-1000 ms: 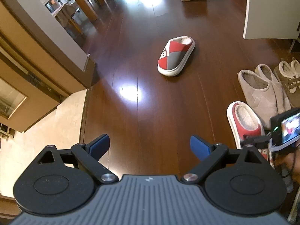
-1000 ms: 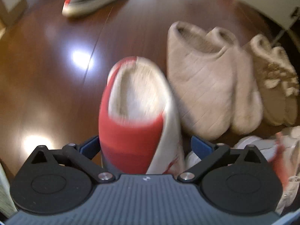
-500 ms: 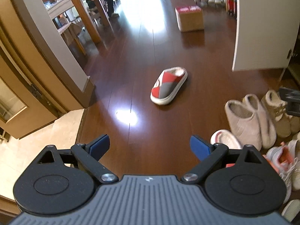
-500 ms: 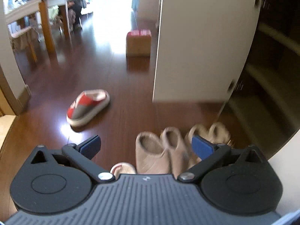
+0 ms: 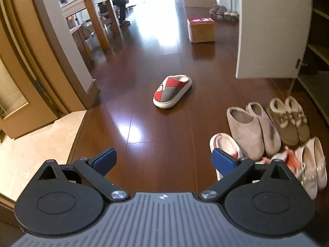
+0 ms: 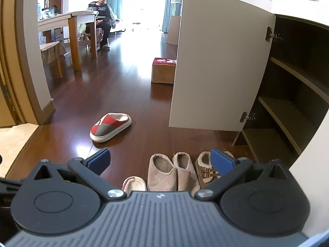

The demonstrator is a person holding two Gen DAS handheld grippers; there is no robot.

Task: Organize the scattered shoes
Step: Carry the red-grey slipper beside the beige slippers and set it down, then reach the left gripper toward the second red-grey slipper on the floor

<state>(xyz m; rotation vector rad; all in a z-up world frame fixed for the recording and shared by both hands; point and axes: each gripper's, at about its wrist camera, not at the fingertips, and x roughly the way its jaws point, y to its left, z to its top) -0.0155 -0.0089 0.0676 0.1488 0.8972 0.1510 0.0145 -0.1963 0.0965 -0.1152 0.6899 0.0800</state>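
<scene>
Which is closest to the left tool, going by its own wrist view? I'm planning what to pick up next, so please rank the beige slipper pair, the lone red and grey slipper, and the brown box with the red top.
1. Beige fleece-lined slipper pair: low right, in the row by the cupboard.
2. Red and grey slipper with a white sole: centre, alone on the wood floor.
3. Brown box with a red top: far back, right of centre.

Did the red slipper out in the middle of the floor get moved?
No. The lone red slipper lies at the same angle on the floor, just before the white cupboard door. Only the cameras moved.
</scene>
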